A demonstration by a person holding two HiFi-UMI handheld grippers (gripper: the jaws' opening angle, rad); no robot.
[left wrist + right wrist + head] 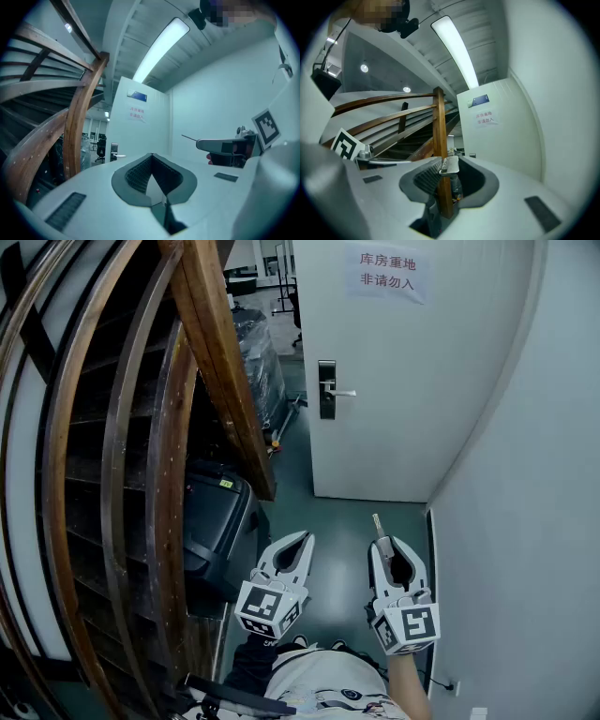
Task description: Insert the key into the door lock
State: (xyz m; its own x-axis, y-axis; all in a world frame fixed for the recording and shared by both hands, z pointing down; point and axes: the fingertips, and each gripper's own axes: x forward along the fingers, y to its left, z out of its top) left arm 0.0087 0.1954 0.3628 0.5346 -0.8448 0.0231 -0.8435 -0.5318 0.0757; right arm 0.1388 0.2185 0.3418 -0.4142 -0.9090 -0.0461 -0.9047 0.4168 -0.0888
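Note:
The white door (403,371) stands ahead, with a dark lock plate (327,390) and a silver handle (343,393) at its left edge. My right gripper (382,542) is shut on a small metal key (377,522), whose blade sticks out past the tips toward the door. In the right gripper view the key (451,165) sits between the ribbed pads. The left gripper (302,542) hangs beside it, shut with nothing held. Both point level, still well short of the door. From the left gripper view the lock plate (114,150) shows far off, and the right gripper (225,146) is at the right.
A curved wooden stair railing (216,362) fills the left side. A black case (220,517) stands on the floor at its foot, and wrapped goods (258,352) stand farther back. A white wall (534,521) closes the right. A paper sign (387,273) hangs on the door.

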